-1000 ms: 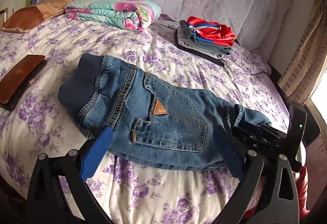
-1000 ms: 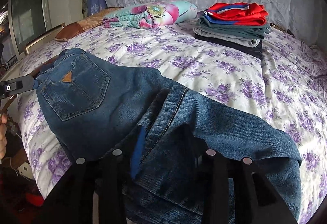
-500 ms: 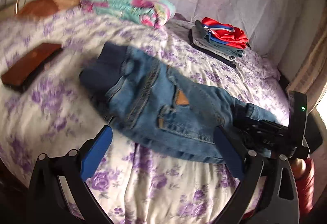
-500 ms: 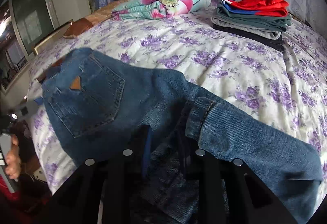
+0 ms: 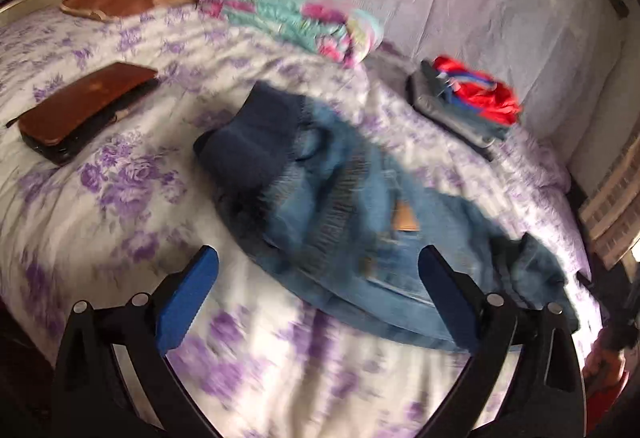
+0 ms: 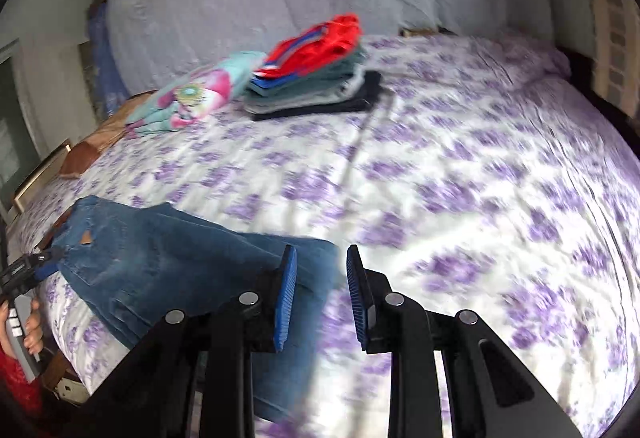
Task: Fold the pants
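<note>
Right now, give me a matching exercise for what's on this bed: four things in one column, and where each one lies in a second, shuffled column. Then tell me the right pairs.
Things:
1. jeans
2. brown case
3. red top
4. floral blanket

Places:
A. top of the pile of folded clothes
B. folded, beside that pile, near the head of the bed
C. alone on the sheet, left of the jeans in the left wrist view
D. spread near the bed's front edge

Pairs: 1-D, 2-C, 3-A, 4-B
</note>
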Available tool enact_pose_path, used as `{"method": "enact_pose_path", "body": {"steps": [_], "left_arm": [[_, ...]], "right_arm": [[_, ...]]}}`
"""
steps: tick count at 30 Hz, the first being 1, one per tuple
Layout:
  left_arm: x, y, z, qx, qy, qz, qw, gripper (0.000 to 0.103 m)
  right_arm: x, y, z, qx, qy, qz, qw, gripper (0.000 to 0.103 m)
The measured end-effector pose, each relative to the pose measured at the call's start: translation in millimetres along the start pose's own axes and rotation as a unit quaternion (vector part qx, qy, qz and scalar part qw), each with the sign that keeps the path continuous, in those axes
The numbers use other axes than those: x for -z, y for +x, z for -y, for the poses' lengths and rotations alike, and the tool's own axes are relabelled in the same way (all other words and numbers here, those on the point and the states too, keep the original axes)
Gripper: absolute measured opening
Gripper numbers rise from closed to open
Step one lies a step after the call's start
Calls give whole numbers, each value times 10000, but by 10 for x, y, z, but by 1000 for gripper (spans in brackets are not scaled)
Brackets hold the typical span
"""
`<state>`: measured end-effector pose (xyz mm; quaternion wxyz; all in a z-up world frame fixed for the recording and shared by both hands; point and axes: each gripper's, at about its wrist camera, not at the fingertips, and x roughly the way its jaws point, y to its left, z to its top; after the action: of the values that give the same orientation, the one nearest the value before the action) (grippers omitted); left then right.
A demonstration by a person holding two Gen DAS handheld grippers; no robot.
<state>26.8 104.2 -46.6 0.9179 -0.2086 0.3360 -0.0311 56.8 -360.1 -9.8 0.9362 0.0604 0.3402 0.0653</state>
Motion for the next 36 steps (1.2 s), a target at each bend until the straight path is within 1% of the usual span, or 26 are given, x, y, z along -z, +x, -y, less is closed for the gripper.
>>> {"method": "enact_pose_path", "body": {"steps": [1, 2, 3, 4, 6, 7, 9, 10, 12, 14, 16, 17, 18, 20, 21, 23, 24, 26, 28, 30, 31, 32, 33, 34, 35, 36], "left_arm": [[17, -41, 87, 140, 81, -11, 9999, 97], [52, -89, 303, 382, 332, -72, 9987, 97], [68, -102, 439, 502, 513, -126, 9973, 97], [98, -100, 693, 711, 826, -227, 9938, 97], [163, -44, 1155, 1126, 1264, -407, 9847, 97], [220, 20, 1457, 1328, 1536, -542, 9777, 97], [364, 121, 1981, 1664, 2028, -789, 9618, 97], [460, 194, 2285, 1745, 2311, -864, 9532, 97], [617, 330, 2716, 1792, 2603, -928, 9442, 97], [708, 484, 2927, 1723, 2676, -1068, 9420, 97], [814, 724, 2990, 1435, 2642, -1285, 9450, 98], [865, 833, 2940, 1380, 2545, -1415, 9466, 98], [912, 919, 2884, 1431, 2433, -1476, 9479, 98], [1028, 878, 2894, 1306, 2658, -1277, 9466, 98], [1067, 852, 2919, 1223, 2694, -1244, 9471, 98], [1077, 856, 2903, 1182, 2663, -1216, 9489, 98], [1066, 857, 2893, 1190, 2658, -1207, 9490, 98], [1068, 873, 2876, 1166, 2673, -1170, 9494, 98], [1056, 875, 2856, 1162, 2617, -1135, 9514, 97], [1053, 881, 2851, 1176, 2618, -1137, 9512, 97], [1064, 876, 2858, 1177, 2668, -1147, 9496, 97], [1089, 871, 2876, 1147, 2762, -1134, 9475, 97], [1113, 854, 2879, 1122, 2825, -1092, 9464, 97], [1110, 843, 2867, 1149, 2822, -1081, 9463, 97], [1091, 845, 2850, 1204, 2774, -1112, 9467, 97], [1070, 848, 2833, 1268, 2725, -1137, 9470, 97]], "right_arm": [[21, 37, 83, -20, 77, -75, 9999, 26], [25, 94, 133, -93, 136, -140, 9998, 26], [40, 126, 190, -225, 207, -212, 9993, 26], [52, 165, 217, -342, 242, -280, 9987, 26], [102, 227, 203, -459, 201, -385, 9980, 26], [125, 257, 191, -427, 171, -400, 9981, 26], [148, 248, 208, -514, 203, -391, 9977, 26], [143, 246, 225, -573, 231, -397, 9973, 26], [135, 261, 253, -703, 193, -469, 9962, 26], [121, 264, 261, -779, 8, -539, 9955, 26], [100, 228, 295, -952, -105, -555, 9939, 26], [85, 199, 316, -1073, -162, -539, 9926, 26], [74, 177, 322, -1159, -210, -539, 9916, 26], [62, 184, 293, -1280, -390, -615, 9891, 26], [61, 225, 260, -1278, -487, -681, 9883, 26], [35, 315, 225, -1166, -539, -727, 9891, 24], [-1, 379, 237, -1113, -456, -753, 9899, 24], [-74, 522, 252, -1197, -299, -830, 9889, 24], [-141, 627, 221, -1256, -405, -842, 9877, 24], [-212, 727, 301, -1413, -108, -866, 9861, 24], [-249, 759, 345, -1361, 69, -774, 9876, 6], [-289, 799, 399, -780, 194, -620, 9948, 2], [-303, 839, 468, -765, 421, -601, 9944, 1], [-296, 839, 542, -1053, 732, -613, 9898, 1], [-282, 737, 574, -1248, 864, -492, 9872, 1], [-270, 601, 555, -1238, 770, -345, 9887, 1]]}}
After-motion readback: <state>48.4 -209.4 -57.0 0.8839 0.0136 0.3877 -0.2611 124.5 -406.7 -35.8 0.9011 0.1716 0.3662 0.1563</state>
